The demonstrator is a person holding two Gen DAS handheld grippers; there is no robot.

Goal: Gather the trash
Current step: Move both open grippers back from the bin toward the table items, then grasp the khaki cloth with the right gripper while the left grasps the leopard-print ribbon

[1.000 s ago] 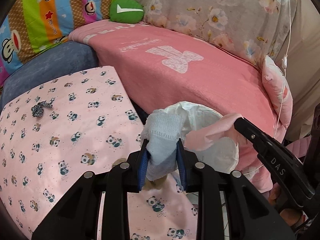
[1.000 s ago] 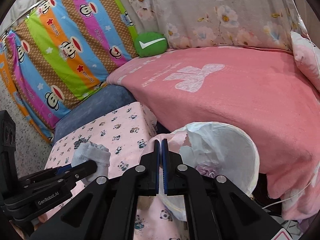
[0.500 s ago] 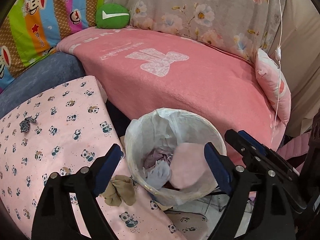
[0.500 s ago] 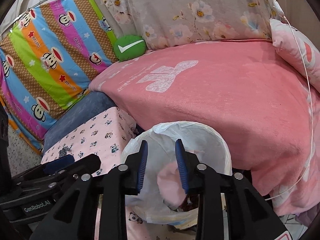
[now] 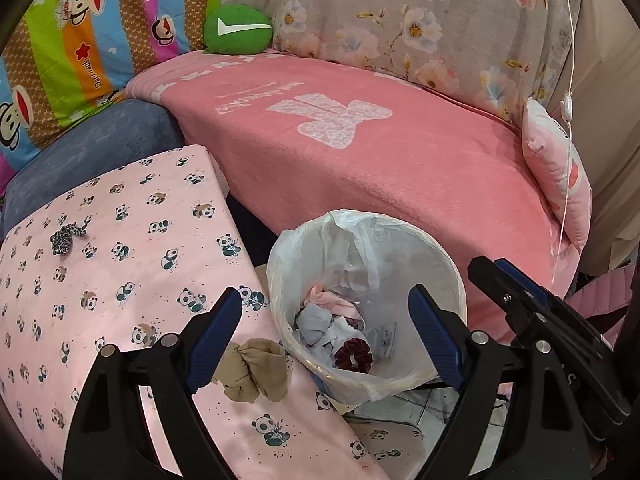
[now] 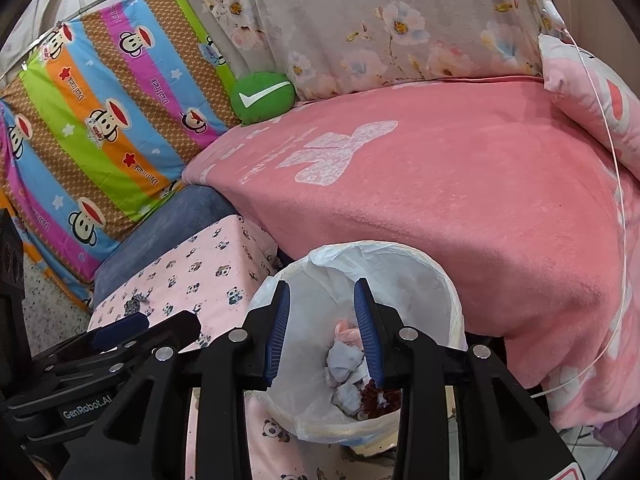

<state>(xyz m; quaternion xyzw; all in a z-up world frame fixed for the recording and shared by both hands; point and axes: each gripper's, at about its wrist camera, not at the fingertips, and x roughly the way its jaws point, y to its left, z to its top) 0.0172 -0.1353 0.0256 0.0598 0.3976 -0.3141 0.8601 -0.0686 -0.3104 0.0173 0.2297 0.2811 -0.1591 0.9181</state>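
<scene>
Now both grippers empty, socks (image 5: 320, 326) in bin (image 5: 448, 272)

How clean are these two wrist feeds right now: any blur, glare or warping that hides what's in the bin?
Left wrist: sharp, evenly lit, no glare; the bin contents read clearly between the open left gripper; fisheye bends the frame edges, corners black. Right wrist: equally sharp; the right gripper fingers cover part of the bin contents, and the liner's near rim looks slightly washed out.
</scene>
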